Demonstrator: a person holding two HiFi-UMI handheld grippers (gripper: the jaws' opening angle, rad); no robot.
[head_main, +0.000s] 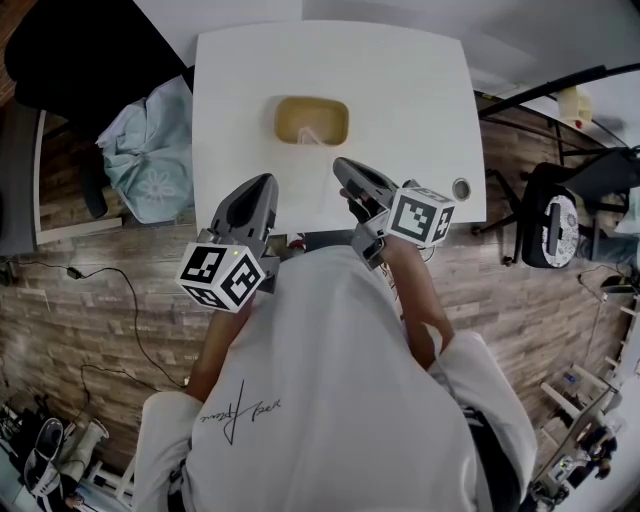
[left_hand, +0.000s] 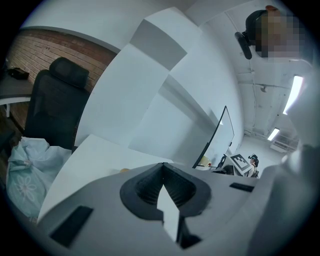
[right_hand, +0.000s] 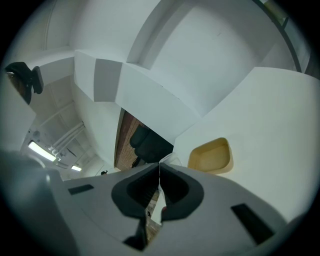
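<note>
Setting: a white table (head_main: 400, 90) is shown from above, with a person in a white shirt (head_main: 330, 400) placed at its near edge and a claw held in each hand
Left gripper (head_main: 264, 183): its jaws are shut tight on nothing, the ribbed faces being seen pressed together in the left gripper view; it is held over the table's near strip, to the left of the tray and well short of it
Right gripper (head_main: 341, 164): it is likewise closed and empty, its jaws met at a thin seam in the right gripper view; of the two it is held nearer the tray, just short of its near right corner
Tray (head_main: 283, 105): a tan, round-cornered dish is set by itself toward the table's middle, ahead of both claws and touched by neither; it is caught again (right_hand: 212, 157) just right of the right claw's tips; a pale thing (head_main: 309, 134) is seen in it, too small to be told
Surroundings: a small round grey thing (head_main: 461, 188) is placed by the table's right front corner; a pale blue cloth bundle (head_main: 150, 150) is heaped left of the table, beside a black chair (head_main: 80, 50)
Progress: nothing is gripped or lifted, so the handling is judged not yet begun; the reach, the opening of a claw and any grasp are all reckoned left to be done
</note>
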